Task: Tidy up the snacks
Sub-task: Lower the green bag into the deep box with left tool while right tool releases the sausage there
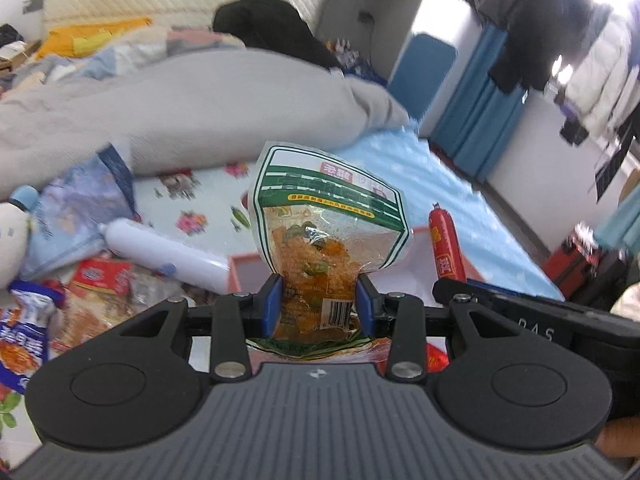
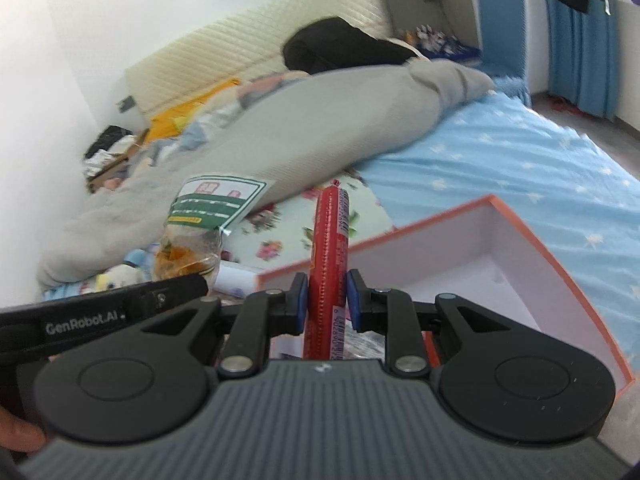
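My left gripper is shut on a clear snack bag with a green and white top and orange pieces inside; the bag stands upright above the blue pads. My right gripper is shut on a red sausage stick, held upright. Each view shows the other load: the sausage stick at right in the left wrist view, the snack bag at left in the right wrist view. An open orange-rimmed white box lies on the bed just beyond and right of the right gripper; its rim shows behind the left one.
Several snack packets lie at lower left with a white tube and a soft toy. A grey duvet heaps across the bed behind. The blue star sheet stretches to the right. A person's fingers hold the handles.
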Demonstrator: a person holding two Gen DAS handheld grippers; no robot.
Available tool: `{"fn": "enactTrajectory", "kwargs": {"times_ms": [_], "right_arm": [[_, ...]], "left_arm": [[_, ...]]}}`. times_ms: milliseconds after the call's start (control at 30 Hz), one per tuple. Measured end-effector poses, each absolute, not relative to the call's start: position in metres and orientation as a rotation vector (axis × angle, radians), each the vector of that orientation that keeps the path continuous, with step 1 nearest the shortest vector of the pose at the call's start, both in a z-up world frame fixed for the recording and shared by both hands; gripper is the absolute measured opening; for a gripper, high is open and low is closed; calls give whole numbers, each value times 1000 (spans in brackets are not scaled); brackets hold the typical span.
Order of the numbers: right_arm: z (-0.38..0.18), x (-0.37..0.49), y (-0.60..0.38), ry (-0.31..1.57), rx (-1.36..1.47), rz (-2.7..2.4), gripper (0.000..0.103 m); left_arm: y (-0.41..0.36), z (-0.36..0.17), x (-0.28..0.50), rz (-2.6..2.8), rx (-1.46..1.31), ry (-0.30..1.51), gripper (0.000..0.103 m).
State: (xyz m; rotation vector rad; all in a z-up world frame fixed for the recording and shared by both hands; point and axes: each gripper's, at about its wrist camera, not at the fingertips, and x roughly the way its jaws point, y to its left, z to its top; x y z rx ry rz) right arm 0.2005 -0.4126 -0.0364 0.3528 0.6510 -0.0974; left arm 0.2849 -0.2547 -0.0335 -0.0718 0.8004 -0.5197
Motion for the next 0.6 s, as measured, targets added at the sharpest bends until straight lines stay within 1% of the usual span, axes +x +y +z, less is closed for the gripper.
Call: {"fn": "enactTrajectory", "kwargs": {"times_ms": [300,433,600], "right_arm": [[-95,214,-446,764,395,-156,24],[-120,218,-454,812,411,-169,24],[-140,218,-460,854,437,-175,24]], "left_arm": [[-304,-99,316,-555,8,924,44],[-317,-120,324,-556,47,968,44],[-323,-135,328,-548,59,996,44]]}}
